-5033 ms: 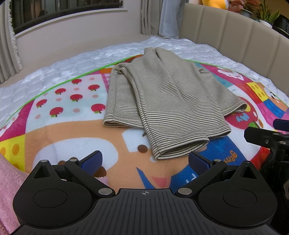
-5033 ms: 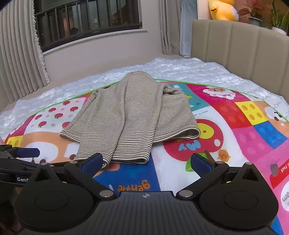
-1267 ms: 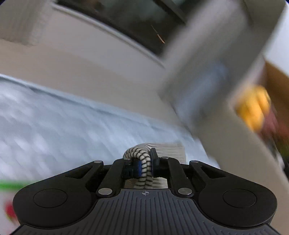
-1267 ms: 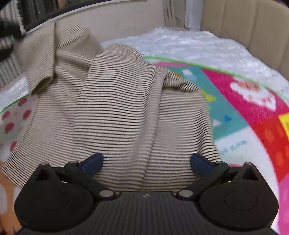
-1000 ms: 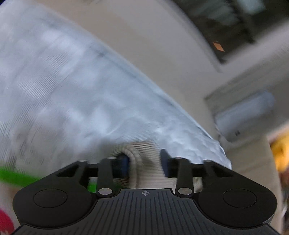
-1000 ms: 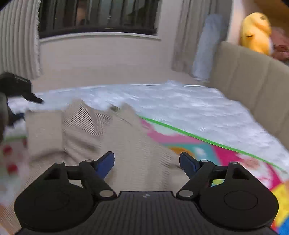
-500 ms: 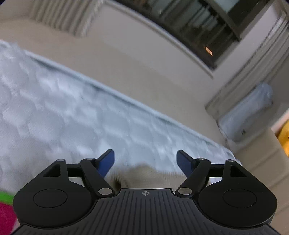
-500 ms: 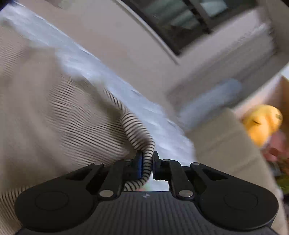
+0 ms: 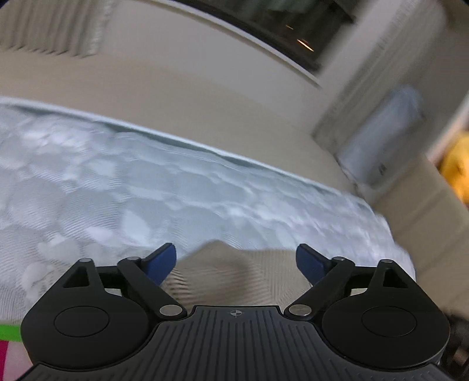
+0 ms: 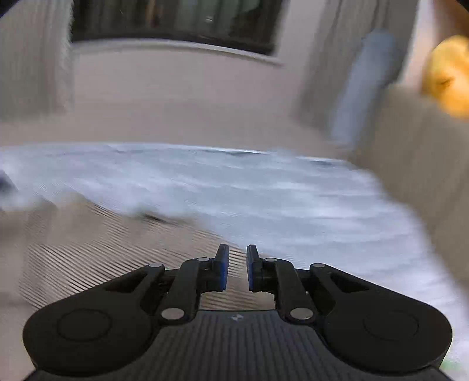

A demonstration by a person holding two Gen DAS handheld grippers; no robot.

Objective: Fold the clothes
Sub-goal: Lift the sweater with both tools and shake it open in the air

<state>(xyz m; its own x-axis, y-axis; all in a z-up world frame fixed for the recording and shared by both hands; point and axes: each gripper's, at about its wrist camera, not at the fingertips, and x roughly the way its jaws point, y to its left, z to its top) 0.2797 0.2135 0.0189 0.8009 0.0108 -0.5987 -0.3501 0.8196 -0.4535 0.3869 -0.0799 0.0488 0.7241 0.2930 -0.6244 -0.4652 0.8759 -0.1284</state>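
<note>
The beige striped garment (image 9: 234, 281) lies on the white quilt (image 9: 146, 190), a soft peak of it just below and between my left gripper's fingers. My left gripper (image 9: 234, 252) is open and its jaws are still opening wide; neither pad touches the cloth. In the right wrist view the garment (image 10: 102, 249) spreads to the left and under the fingers, blurred by motion. My right gripper (image 10: 236, 255) shows a narrow gap between its blue pads and its jaws are opening. Nothing is pinched in that gap; the stripes lie beneath it.
The quilt (image 10: 293, 205) runs back to a beige wall under a dark window (image 10: 176, 17). A padded beige headboard (image 10: 410, 161) rises on the right with a yellow plush toy (image 10: 448, 79) on it. The play mat's green edge (image 9: 8, 334) shows at lower left.
My left jaws went from loosely around the garment's edge to wide apart. My right gripper, shut on a striped fold half a second ago, now stands slightly apart with the cloth lying below.
</note>
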